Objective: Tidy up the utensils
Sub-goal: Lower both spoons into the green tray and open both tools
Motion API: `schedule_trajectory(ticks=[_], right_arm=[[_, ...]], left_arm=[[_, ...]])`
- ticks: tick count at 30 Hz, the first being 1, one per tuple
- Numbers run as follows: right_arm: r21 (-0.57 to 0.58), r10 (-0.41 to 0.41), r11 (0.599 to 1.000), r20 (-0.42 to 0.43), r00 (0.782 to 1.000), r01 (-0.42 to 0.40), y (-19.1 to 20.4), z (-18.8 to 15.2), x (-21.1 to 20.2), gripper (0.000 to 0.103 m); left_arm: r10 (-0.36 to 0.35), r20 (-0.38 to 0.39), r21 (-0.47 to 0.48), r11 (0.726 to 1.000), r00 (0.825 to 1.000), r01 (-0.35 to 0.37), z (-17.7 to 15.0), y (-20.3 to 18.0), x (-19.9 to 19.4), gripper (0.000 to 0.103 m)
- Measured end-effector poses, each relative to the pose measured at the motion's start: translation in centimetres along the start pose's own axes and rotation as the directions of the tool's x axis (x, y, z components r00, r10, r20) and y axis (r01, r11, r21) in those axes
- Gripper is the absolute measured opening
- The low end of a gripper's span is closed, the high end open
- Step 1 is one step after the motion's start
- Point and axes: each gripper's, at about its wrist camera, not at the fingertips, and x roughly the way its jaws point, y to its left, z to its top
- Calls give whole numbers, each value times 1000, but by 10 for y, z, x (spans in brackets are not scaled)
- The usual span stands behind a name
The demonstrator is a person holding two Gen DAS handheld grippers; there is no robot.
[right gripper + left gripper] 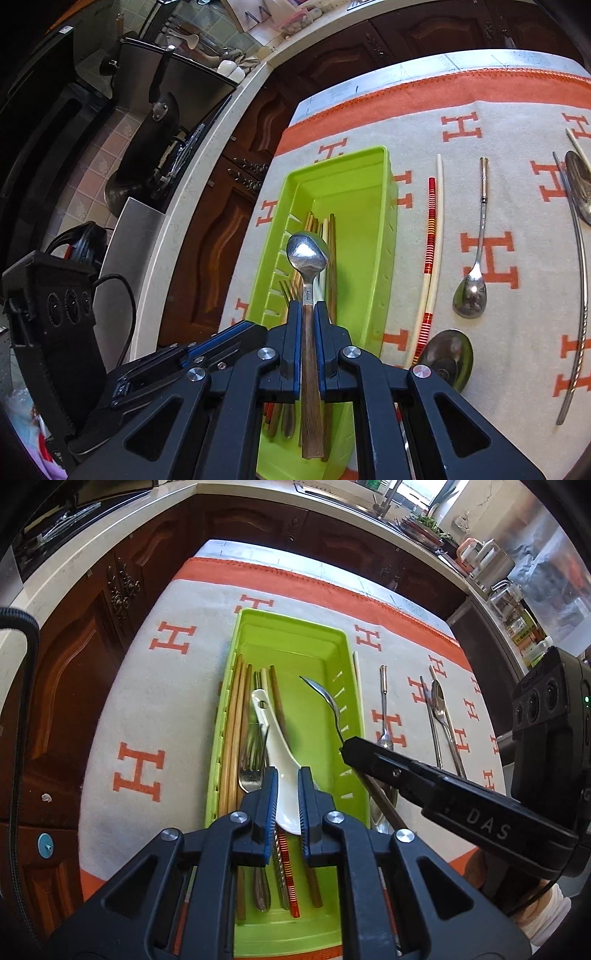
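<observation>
Both grippers are clamped: the left gripper (287,775) grips a white ceramic spoon (277,753), the right gripper (307,308) a wooden-handled metal spoon (307,254), above the green tray (334,638) holding chopsticks (236,716) and a fork (250,768).

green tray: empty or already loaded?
Loaded. The green tray already holds wooden chopsticks and a fork along one side; its far end is bare. More utensils lie outside on the cloth.
</observation>
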Motion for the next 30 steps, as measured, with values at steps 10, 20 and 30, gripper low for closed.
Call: schedule_trajectory(ticks=[10,20,30], right_arm=[[29,-43,999,0,999,43,7,7,25,7],[9,-4,1000,0,1000,4,7,0,15,9],[-45,-47,998,48,998,49,-2,-16,-21,9]], left_arm=[[17,7,-18,1000,1000,-17,-6,9,-2,7],[21,14,-3,1000,1000,-21,-9,1,-5,7],[20,19,19,1000,1000,-20,-17,-17,-12,7]])
